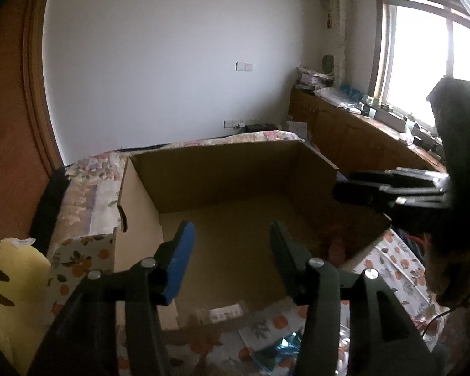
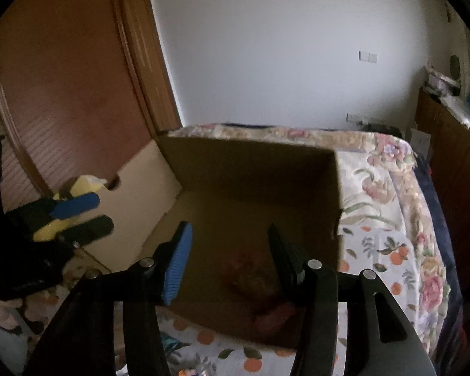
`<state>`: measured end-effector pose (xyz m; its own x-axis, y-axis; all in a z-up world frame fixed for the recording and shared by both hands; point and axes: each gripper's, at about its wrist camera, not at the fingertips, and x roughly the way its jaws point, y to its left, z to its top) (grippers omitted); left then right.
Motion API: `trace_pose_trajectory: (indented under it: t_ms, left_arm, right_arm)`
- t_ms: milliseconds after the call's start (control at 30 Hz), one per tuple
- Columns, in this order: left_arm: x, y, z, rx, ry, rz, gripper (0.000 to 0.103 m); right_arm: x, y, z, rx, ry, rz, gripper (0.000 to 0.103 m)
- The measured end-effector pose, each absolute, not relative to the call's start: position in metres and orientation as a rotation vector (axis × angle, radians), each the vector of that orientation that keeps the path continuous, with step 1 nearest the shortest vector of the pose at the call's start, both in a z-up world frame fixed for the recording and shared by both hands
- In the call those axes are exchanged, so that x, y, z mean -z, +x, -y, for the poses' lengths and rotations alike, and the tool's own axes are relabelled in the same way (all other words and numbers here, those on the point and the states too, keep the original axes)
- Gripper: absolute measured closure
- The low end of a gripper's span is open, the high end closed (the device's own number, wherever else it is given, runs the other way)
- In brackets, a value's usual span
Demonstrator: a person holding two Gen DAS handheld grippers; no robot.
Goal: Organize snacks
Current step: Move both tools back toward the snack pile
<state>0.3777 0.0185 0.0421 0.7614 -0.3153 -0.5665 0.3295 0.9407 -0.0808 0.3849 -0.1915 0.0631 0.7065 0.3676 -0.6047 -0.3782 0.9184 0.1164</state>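
Open cardboard box (image 1: pixel 222 188) lying on floral-sheeted bed (image 2: pixel 391 194); reddish snack packets (image 2: pixel 260 285) resting in its near corner, blurred. Left tongs (image 1: pixel 228 250) being held apart, empty, over box. Right tongs (image 2: pixel 227 250) being held apart, empty, above packets. Yellow packet (image 1: pixel 12 269) sitting beside box's left wall. Blue wrapper (image 1: pixel 279 351) lying before box. No writing legible.

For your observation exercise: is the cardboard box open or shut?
Open: the cardboard box has no lid over it, and its inner floor and a reddish packet show.
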Motion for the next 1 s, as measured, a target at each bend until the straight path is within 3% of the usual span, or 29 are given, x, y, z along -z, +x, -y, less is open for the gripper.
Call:
trace_pose_trajectory:
  t_ms: [100,200,467,733,1000]
  left_arm:
    - [-0.054,0.361,-0.019,0.364,0.011,-0.597,0.048]
    - [-0.068,0.338,-0.020,0.361,-0.003,-0.570,0.036]
    - [-0.087,0.278,-0.019,0.379,-0.008,-0.546,0.034]
    - [-0.071,0.211,-0.012,0.394,-0.035,-0.568,0.034]
    - [-0.024,0.158,0.004,0.394,-0.027,-0.616,0.034]
  right_arm:
    - [-0.088,0.362,0.196,-0.418,-0.027,-0.631,0.047]
    - [-0.111,0.335,0.204,-0.423,-0.031,-0.602,0.042]
    - [-0.126,0.263,0.233,-0.396,-0.034,-0.586,0.026]
    - [-0.105,0.201,0.261,-0.362,-0.019,-0.614,0.023]
    - [-0.046,0.151,0.252,-0.404,-0.024,-0.672,0.023]
